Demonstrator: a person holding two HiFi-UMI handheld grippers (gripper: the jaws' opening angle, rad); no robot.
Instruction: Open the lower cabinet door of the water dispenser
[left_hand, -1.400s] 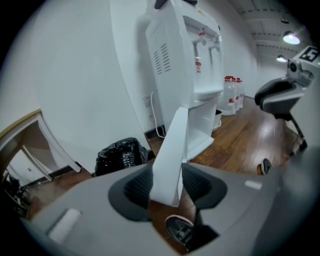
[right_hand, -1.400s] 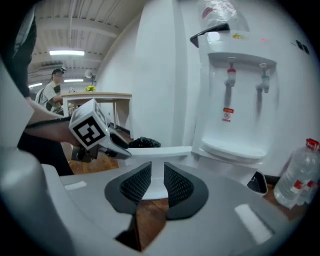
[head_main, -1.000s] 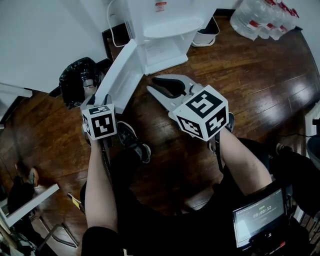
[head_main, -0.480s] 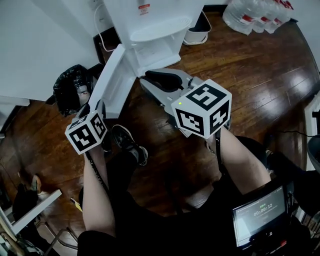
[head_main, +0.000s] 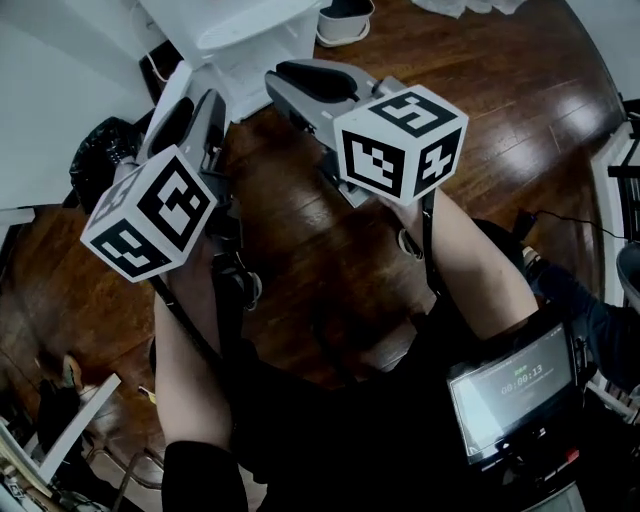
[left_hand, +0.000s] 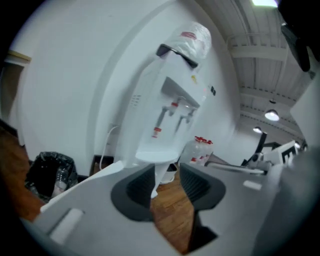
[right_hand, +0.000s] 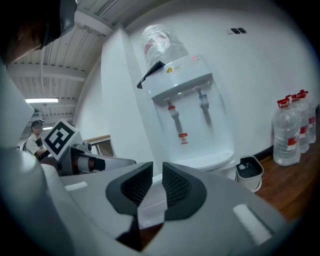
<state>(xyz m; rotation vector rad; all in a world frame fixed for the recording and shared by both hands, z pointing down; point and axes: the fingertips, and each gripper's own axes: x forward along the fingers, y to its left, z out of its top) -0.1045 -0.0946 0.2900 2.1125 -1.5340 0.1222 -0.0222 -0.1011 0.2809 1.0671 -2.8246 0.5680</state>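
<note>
The white water dispenser (head_main: 235, 25) stands at the top edge of the head view, and I see it upright in the left gripper view (left_hand: 172, 112) and the right gripper view (right_hand: 190, 112). Its lower cabinet door (head_main: 172, 92) hangs swung out to the left. My left gripper (head_main: 195, 108) is held up beside the door's edge, clear of it; its jaws (left_hand: 167, 172) are closing with nothing between them. My right gripper (head_main: 300, 82) hovers in front of the dispenser, shut to a thin slit (right_hand: 157, 172) and empty.
A black rubbish bag (head_main: 95, 155) sits left of the door against the wall. A small white bin (head_main: 345, 20) stands right of the dispenser, with large water bottles (right_hand: 292, 130) beyond it. Dark wood floor (head_main: 500, 130) spreads to the right. A screen (head_main: 510, 390) hangs at my waist.
Both grippers have risen toward the camera. The left one has come away from the door and tilted up. The dispenser has slid to the top edge of the head view.
</note>
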